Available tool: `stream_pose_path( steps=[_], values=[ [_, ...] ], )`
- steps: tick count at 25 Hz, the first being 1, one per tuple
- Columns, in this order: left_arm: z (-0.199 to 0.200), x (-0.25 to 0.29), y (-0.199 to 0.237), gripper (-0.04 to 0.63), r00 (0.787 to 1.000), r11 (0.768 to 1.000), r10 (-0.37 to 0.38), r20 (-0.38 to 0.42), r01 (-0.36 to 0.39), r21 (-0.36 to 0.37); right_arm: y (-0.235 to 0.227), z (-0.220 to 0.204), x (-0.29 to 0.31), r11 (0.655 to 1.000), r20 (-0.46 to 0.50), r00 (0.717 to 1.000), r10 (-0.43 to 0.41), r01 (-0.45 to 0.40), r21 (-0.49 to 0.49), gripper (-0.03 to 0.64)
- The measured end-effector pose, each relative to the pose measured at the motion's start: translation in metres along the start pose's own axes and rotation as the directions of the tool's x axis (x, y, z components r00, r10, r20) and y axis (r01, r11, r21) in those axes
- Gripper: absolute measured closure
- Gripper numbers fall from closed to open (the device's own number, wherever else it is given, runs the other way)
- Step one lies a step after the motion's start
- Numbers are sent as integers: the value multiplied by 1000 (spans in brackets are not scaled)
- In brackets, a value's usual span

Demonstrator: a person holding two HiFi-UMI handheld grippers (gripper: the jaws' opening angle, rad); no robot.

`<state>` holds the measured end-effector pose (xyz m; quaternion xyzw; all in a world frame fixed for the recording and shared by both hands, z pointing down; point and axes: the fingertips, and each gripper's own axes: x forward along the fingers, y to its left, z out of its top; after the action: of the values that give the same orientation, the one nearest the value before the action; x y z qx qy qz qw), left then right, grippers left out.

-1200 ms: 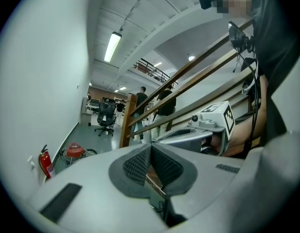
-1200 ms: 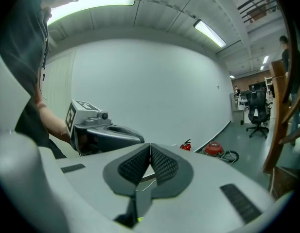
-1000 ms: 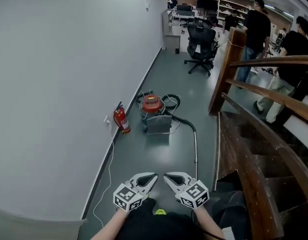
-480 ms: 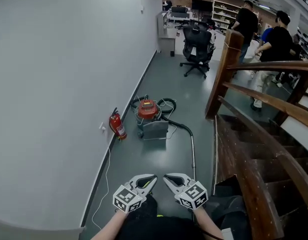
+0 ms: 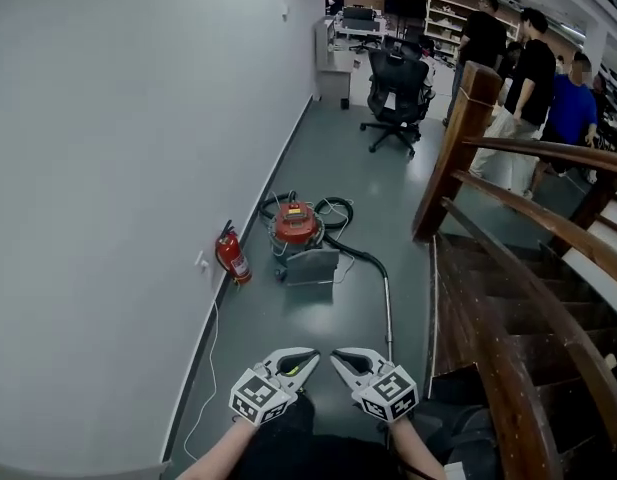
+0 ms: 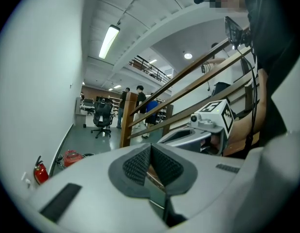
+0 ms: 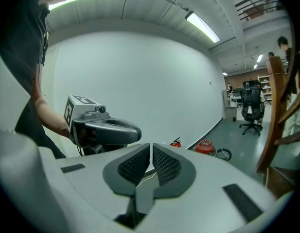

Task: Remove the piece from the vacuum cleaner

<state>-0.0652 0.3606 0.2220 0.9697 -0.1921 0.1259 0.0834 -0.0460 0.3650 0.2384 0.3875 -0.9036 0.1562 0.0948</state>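
Note:
A red vacuum cleaner point(image 5: 295, 224) stands on the grey floor near the white wall, far ahead of both grippers. Its black hose point(image 5: 356, 251) curls right into a metal wand point(image 5: 390, 313) that lies along the floor toward me. The vacuum cleaner point(image 6: 72, 157) shows small in the left gripper view, and the vacuum cleaner point(image 7: 206, 146) also in the right gripper view. My left gripper point(image 5: 310, 355) and right gripper point(image 5: 335, 357) are held side by side low in the head view, both shut with nothing between the pads.
A red fire extinguisher point(image 5: 229, 253) stands by the wall left of the vacuum. A grey box point(image 5: 312, 265) sits in front of it. A wooden staircase with railing point(image 5: 508, 258) fills the right. An office chair point(image 5: 395, 83) and several people point(image 5: 523, 63) are farther back.
The view has shifted forward; the vacuum cleaner and extinguisher sit slightly lower left in the frame. People at the back have walked on. Both grippers stay shut side by side.

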Motion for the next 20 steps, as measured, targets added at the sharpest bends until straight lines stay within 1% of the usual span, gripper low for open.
stream_pose_path(
  steps=[6, 10, 13, 20],
  values=[
    [9, 9, 37, 588, 1000, 1000, -3, 1, 3, -16, -20, 9, 24, 1000, -21, 1000, -11, 11, 28, 603],
    [15, 14, 58, 588, 1000, 1000, -19, 6, 19, -17, -29, 16, 48, 1000, -51, 999, 1, 0, 21, 603],
    [17, 17, 77, 588, 999, 998, -39, 10, 40, -38, -37, 24, 67, 1000, -65, 998, 5, -3, 22, 603],
    [24, 22, 134, 588, 999, 997, -44, 14, 45, -69, -64, 38, 116, 1000, -117, 993, 4, -1, 31, 603]
  ],
)
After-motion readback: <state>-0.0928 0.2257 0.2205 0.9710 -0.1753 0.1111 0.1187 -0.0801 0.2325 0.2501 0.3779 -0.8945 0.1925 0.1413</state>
